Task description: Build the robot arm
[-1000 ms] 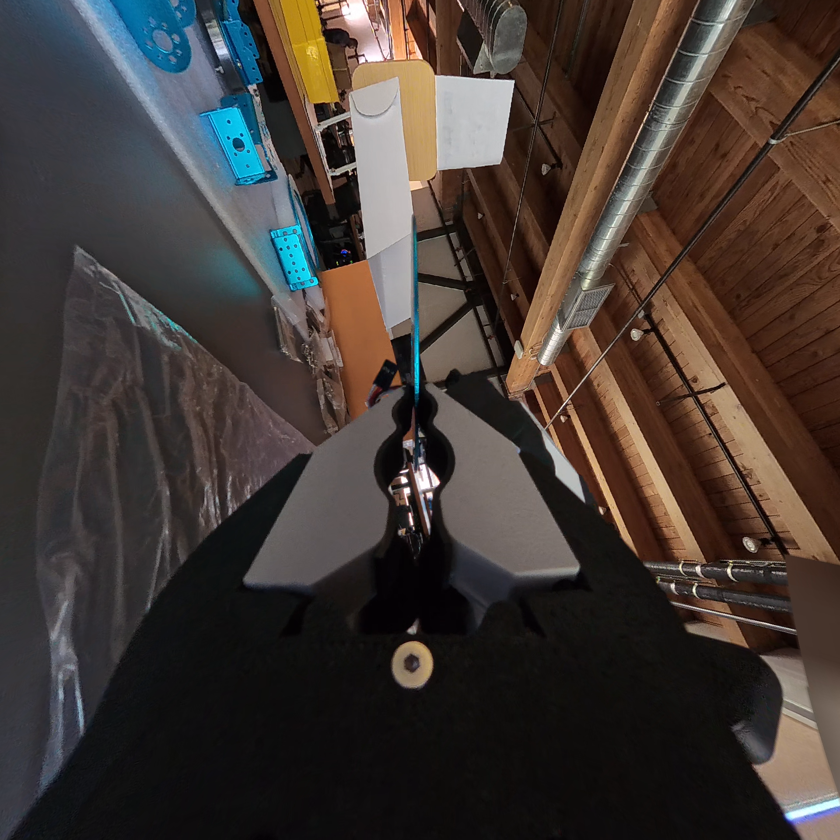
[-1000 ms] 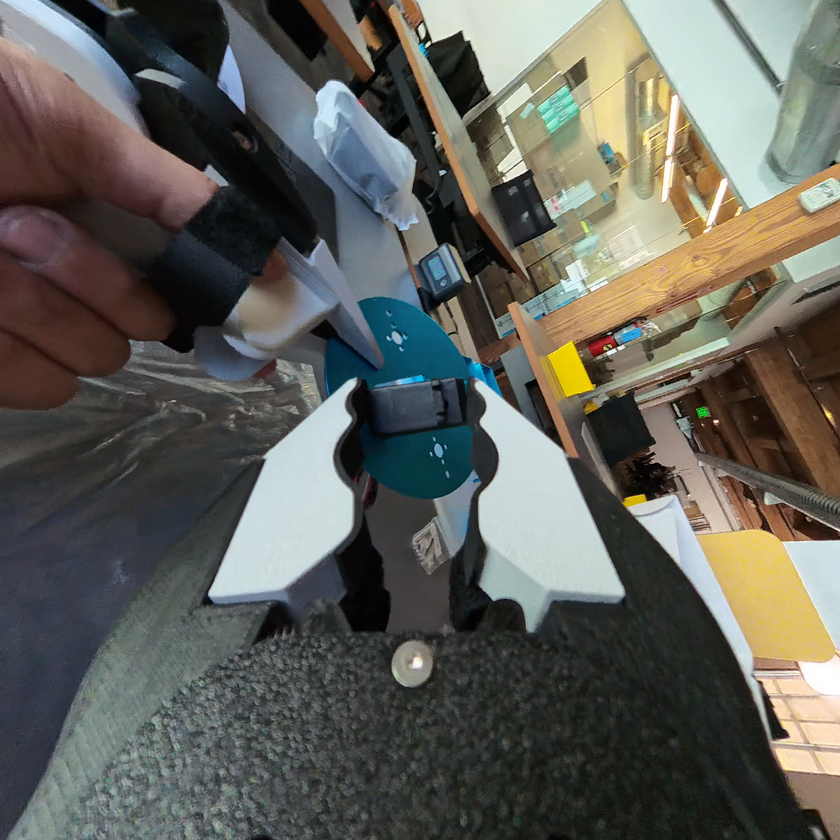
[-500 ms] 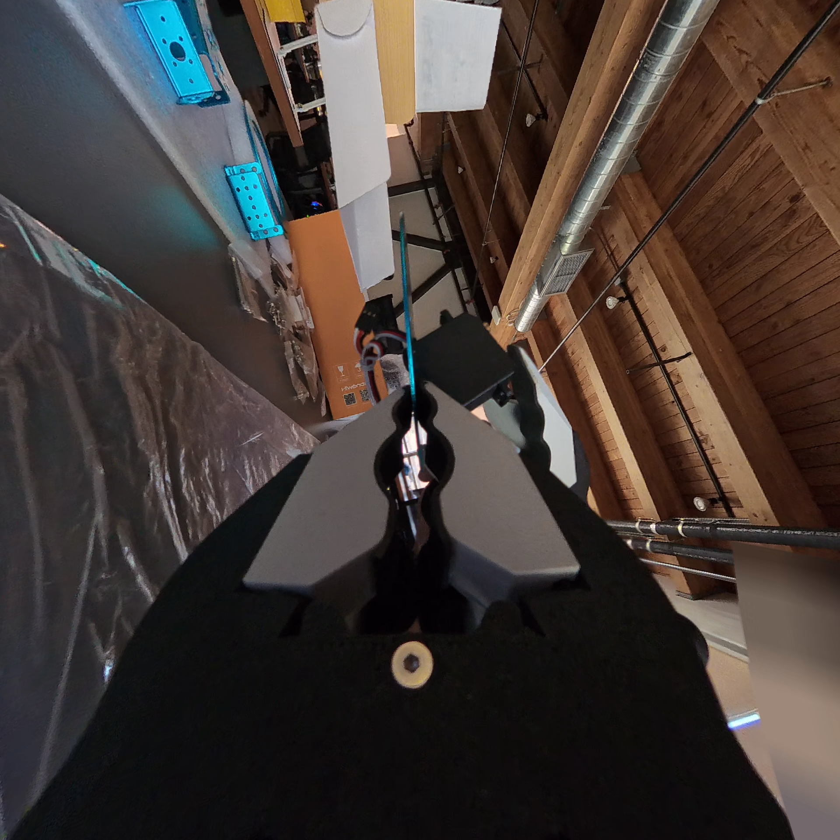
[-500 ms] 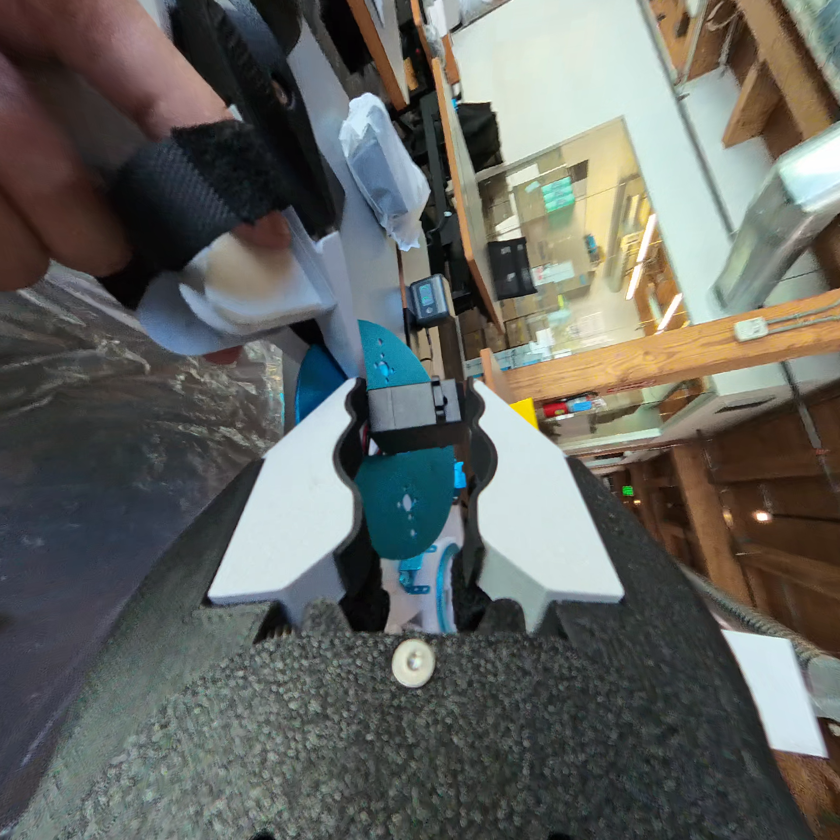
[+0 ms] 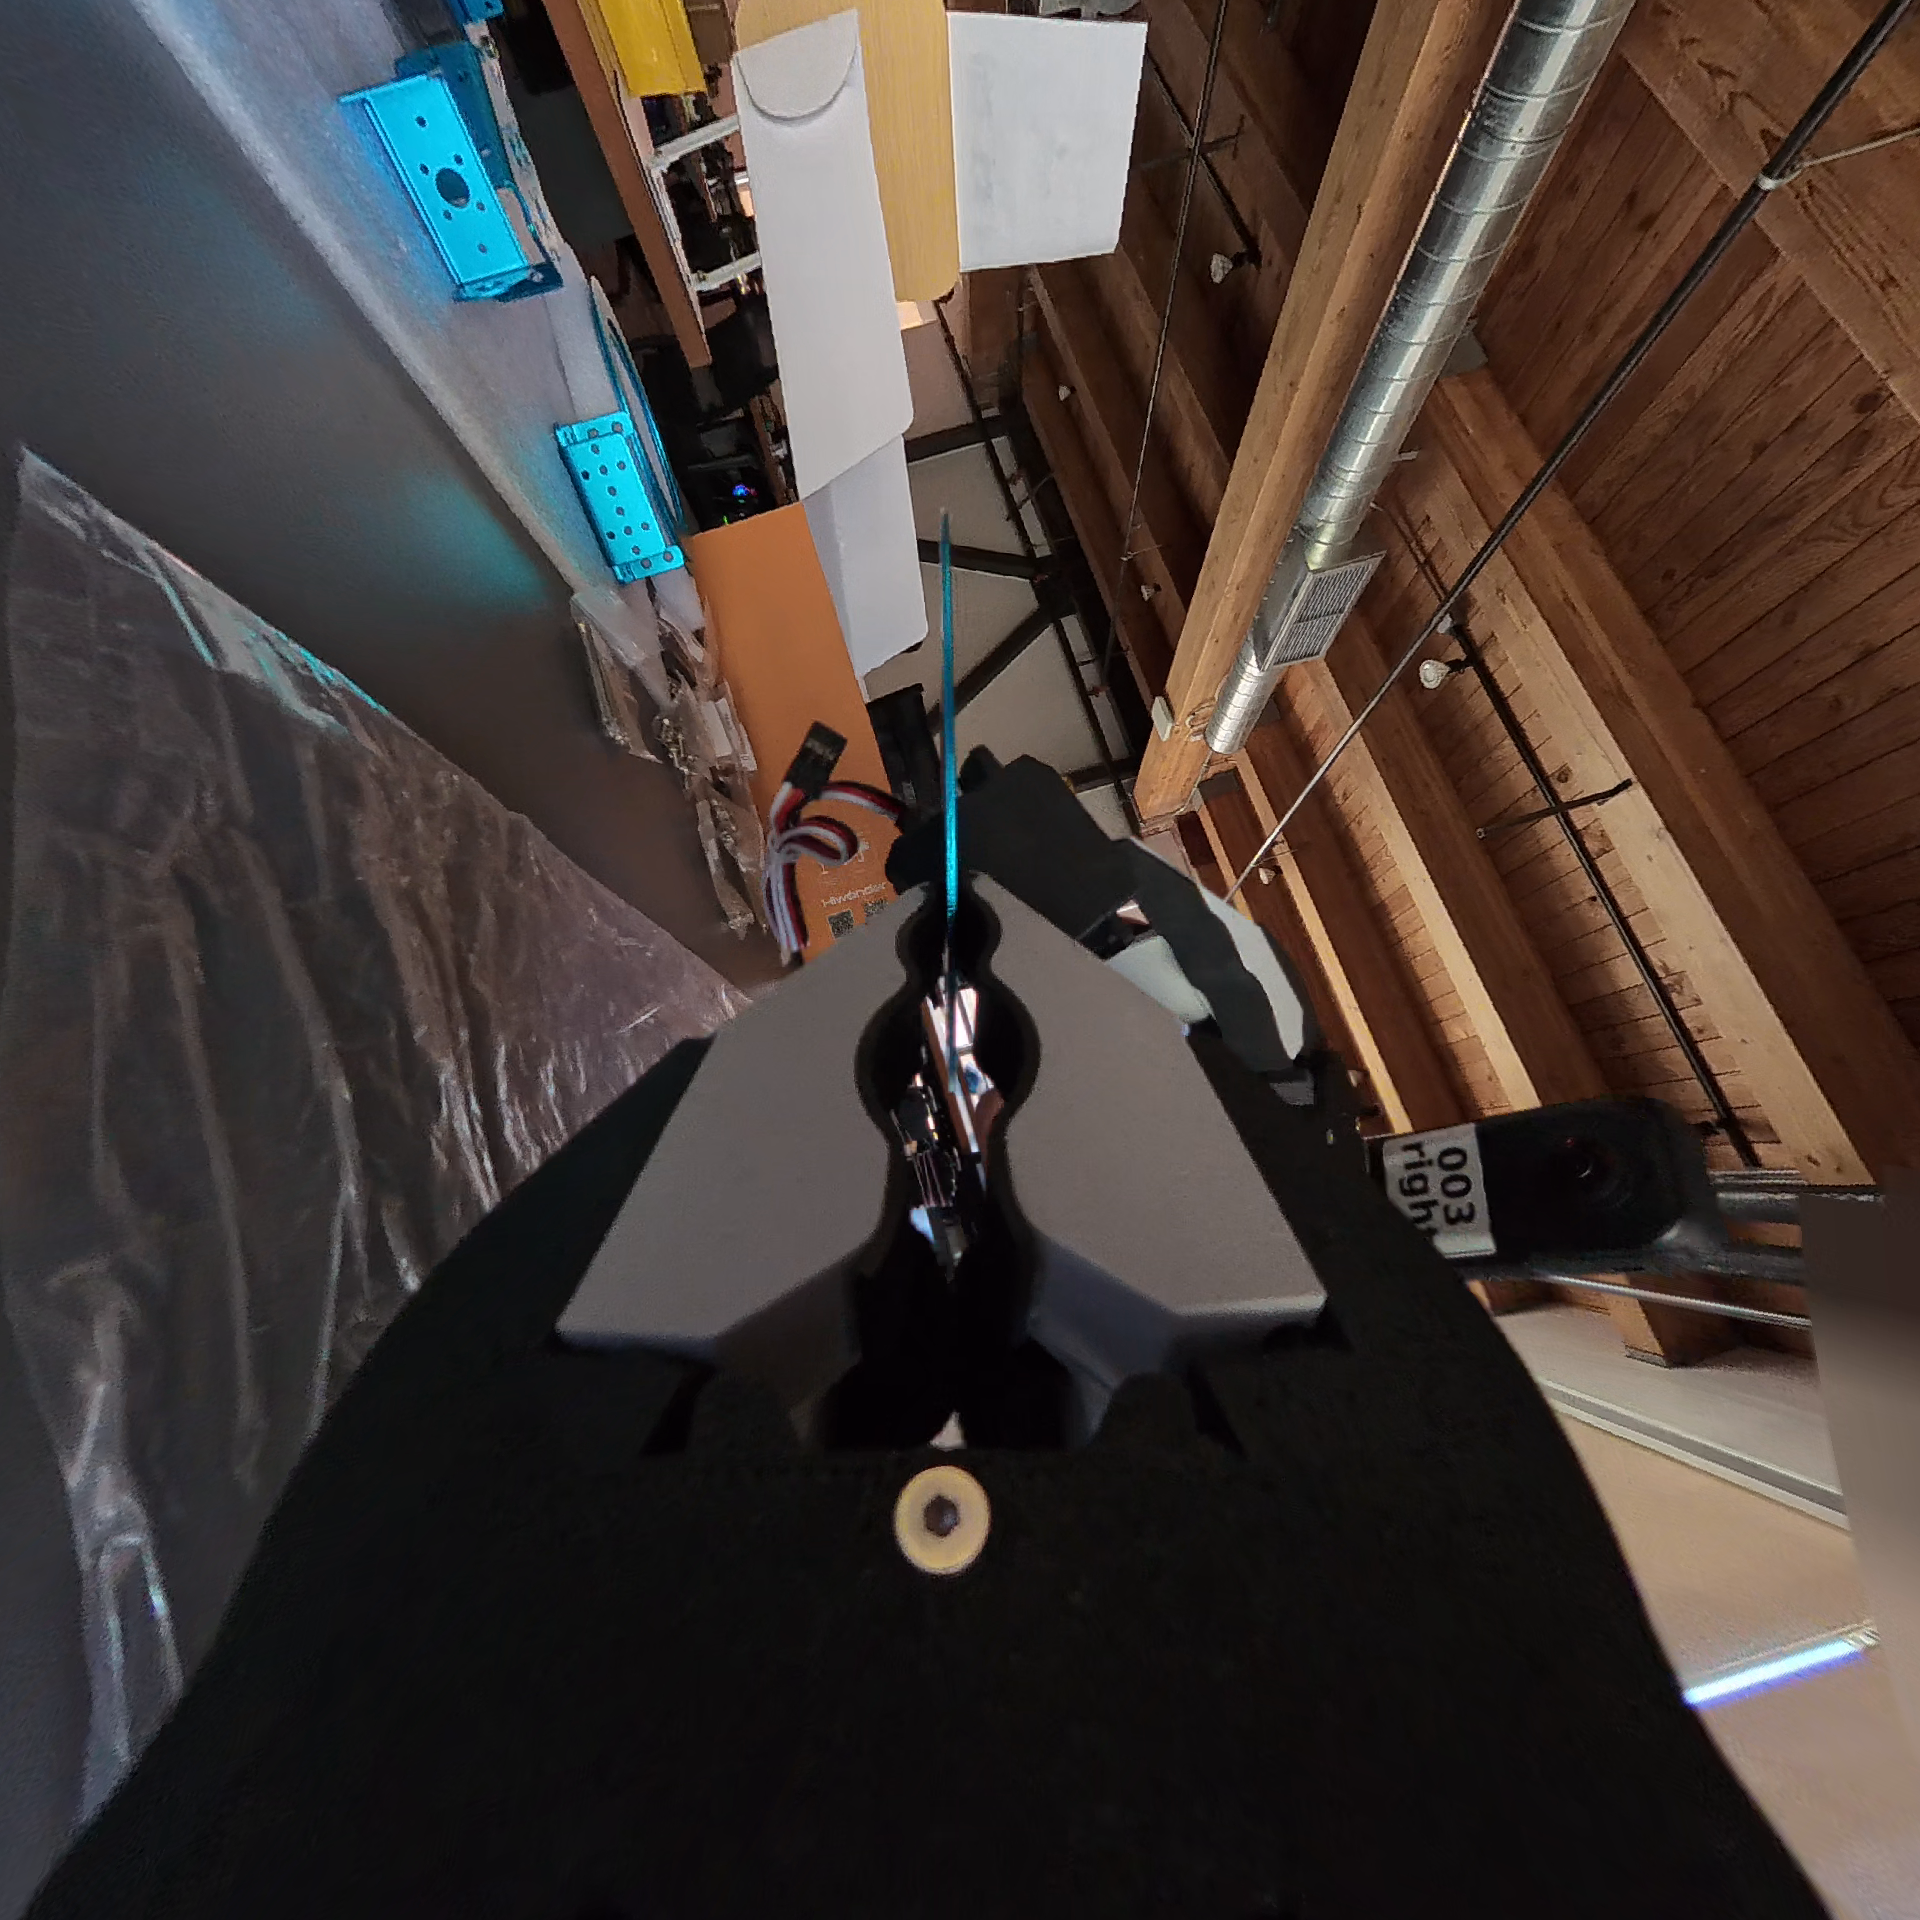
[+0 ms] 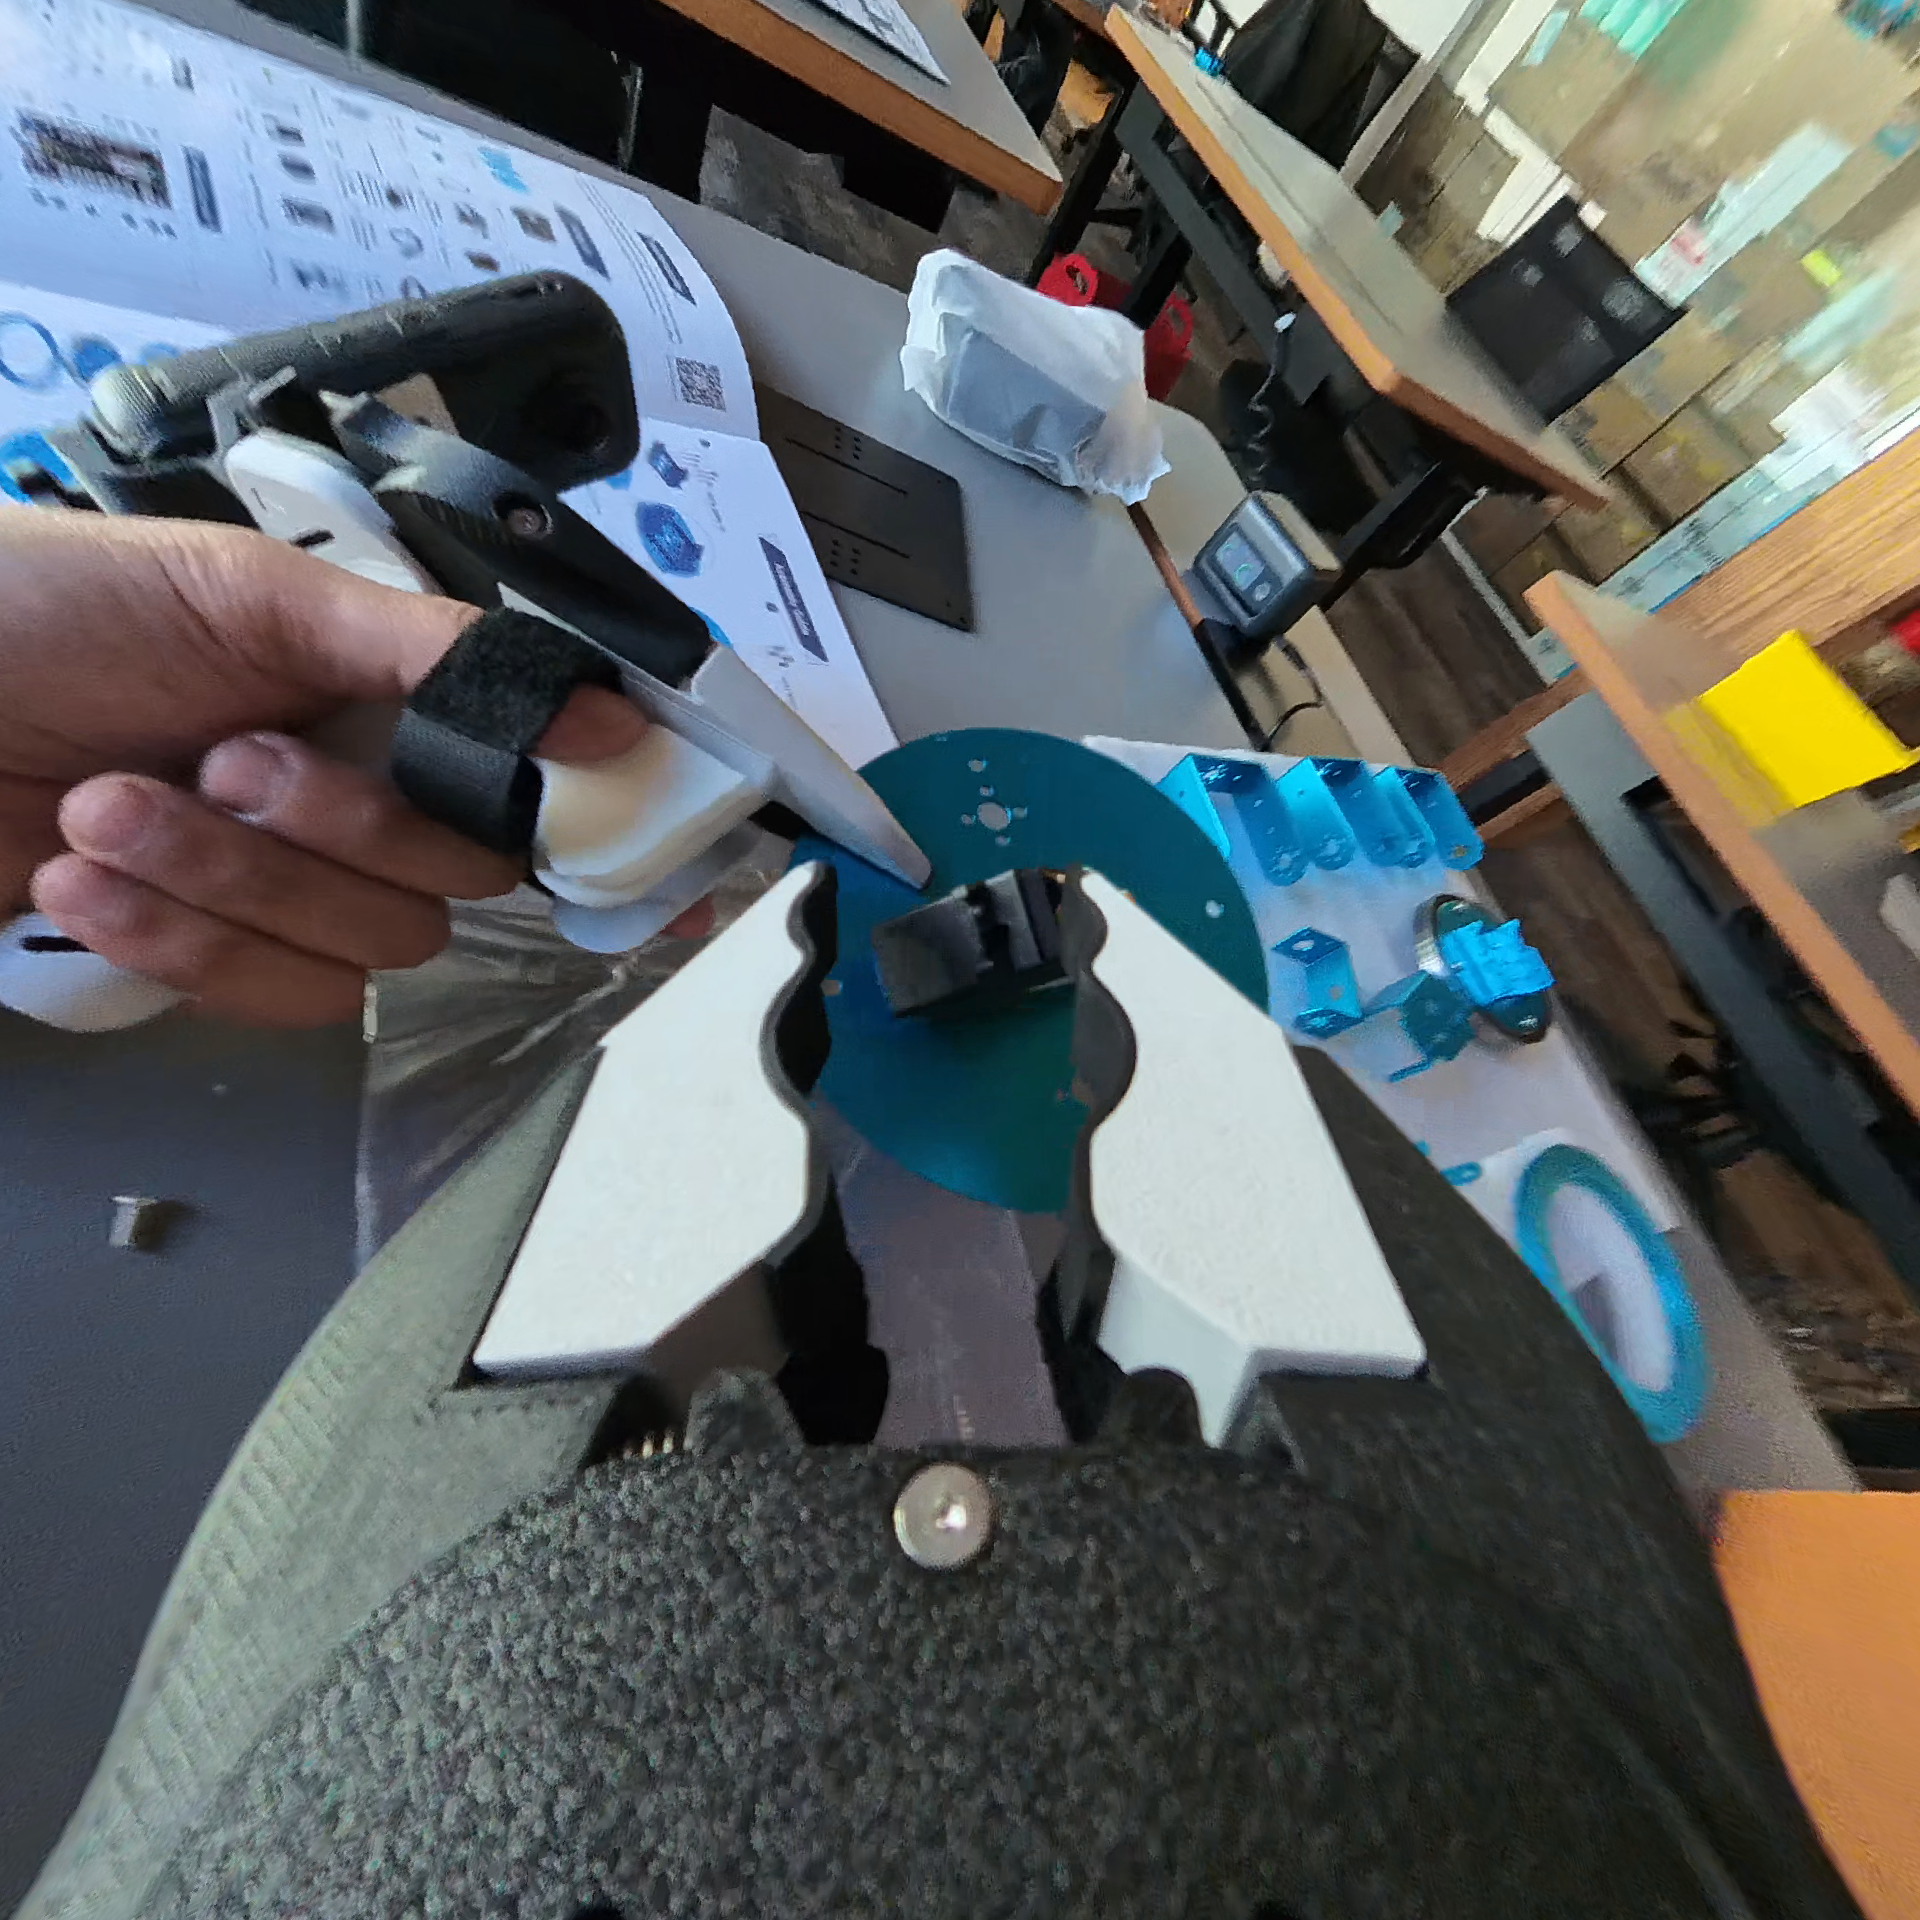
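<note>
both your grippers meet at one round teal metal plate.

your left gripper (image 5: 948, 925) is pinched together on the thin edge of the round teal metal plate (image 6: 1039, 862), which stands edge-on in its own view (image 5: 948, 665). your right gripper (image 6: 951, 894) is clamped on a small black block-shaped servo (image 6: 971, 951) seated in the plate's middle, with red, white and black wires (image 5: 805, 842) trailing from it. your hand (image 6: 197, 748) works the left gripper's trigger. shiny blue metal brackets (image 6: 1340, 821) lie on the grey table (image 6: 1060, 613) just beyond, beside crinkled clear plastic sheeting (image 5: 260, 987).
</note>
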`<act>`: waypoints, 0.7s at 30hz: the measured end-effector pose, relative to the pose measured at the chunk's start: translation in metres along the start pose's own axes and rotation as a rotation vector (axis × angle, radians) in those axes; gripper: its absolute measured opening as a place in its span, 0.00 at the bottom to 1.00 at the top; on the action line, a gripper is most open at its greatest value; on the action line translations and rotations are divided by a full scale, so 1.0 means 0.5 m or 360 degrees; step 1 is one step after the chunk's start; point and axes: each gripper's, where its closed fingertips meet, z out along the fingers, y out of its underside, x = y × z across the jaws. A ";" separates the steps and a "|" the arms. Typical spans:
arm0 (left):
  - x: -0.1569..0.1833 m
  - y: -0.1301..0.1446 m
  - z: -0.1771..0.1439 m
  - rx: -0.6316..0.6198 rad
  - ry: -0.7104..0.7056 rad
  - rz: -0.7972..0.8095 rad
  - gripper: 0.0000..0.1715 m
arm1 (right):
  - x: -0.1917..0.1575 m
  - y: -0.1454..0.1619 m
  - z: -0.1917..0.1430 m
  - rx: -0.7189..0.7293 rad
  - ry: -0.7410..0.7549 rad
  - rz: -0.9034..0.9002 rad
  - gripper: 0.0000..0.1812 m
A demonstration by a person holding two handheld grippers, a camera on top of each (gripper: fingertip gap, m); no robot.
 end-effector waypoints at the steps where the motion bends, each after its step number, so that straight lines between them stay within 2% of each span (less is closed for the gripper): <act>1: 0.001 -0.005 -0.003 0.0021 -0.0008 0.0029 0.00 | -0.001 -0.004 -0.005 0.0008 -0.0030 0.0076 0.25; 5: 0.001 -0.025 -0.014 0.0111 -0.0066 0.0137 0.00 | 0.023 -0.028 -0.024 0.0047 -0.0104 0.0481 0.25; 8: -0.002 -0.025 -0.015 0.0122 -0.0098 0.0178 0.00 | 0.046 -0.021 -0.020 -0.0057 -0.0212 0.0842 0.26; 10: -0.002 -0.027 -0.016 0.0142 -0.0138 0.0253 0.00 | 0.046 0.003 -0.003 -0.0244 -0.0330 0.1023 0.26; 15: 0.012 -0.037 -0.022 0.0215 -0.0265 0.0543 0.00 | 0.033 0.023 0.033 -0.0598 -0.0633 0.1226 0.27; 19: 0.017 -0.037 -0.030 0.0249 -0.0332 0.0691 0.00 | 0.017 0.003 0.041 -0.0695 -0.0829 0.1308 0.20; 20: 0.019 -0.036 -0.031 0.0252 -0.0337 0.0725 0.00 | 0.017 0.000 0.041 -0.0706 -0.0845 0.1316 0.16; 21: 0.021 -0.036 -0.033 0.0257 -0.0348 0.0765 0.00 | 0.017 -0.001 0.043 -0.0710 -0.0847 0.1321 0.17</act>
